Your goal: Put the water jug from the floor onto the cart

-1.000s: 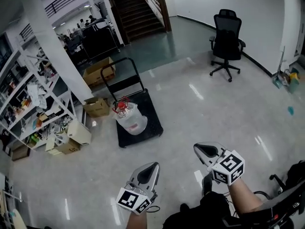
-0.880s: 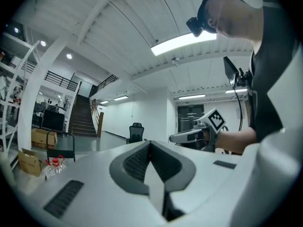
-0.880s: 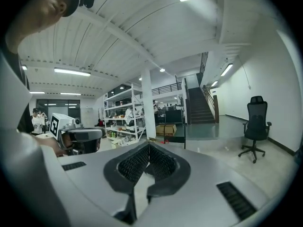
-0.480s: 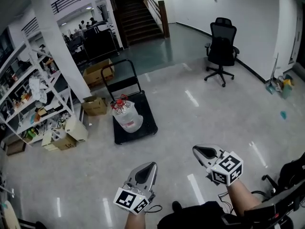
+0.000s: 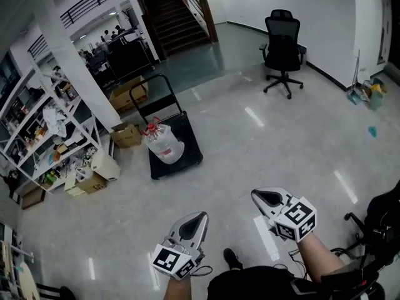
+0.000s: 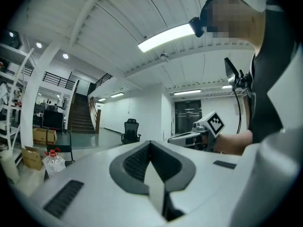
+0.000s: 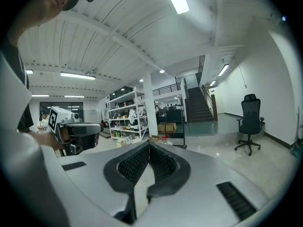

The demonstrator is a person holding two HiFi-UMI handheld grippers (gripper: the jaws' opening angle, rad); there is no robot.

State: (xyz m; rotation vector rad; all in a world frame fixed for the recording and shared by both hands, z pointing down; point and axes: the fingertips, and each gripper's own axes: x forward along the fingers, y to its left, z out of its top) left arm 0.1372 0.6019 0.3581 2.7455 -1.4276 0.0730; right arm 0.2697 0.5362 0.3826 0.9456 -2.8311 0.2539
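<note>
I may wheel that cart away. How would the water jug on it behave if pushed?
The water jug seems to stand upright and unstrapped on the cart, so a jerk might tip or slide it. Its round body would likely roll once down. Whether it is full, hence heavy, I cannot tell.

Water jug (image 5: 164, 145) sits on cart (image 5: 191, 147), ahead & left of me. Box (image 5: 127, 135) just L of cart, shelf rack (image 5: 39, 144) further L. Office chair (image 5: 282, 41) far R, well apart from cart; stairs (image 5: 178, 19) behind everything. L tongs (image 5: 198, 217) & R tongs (image 5: 258, 196) side by side, nearest me.
</note>
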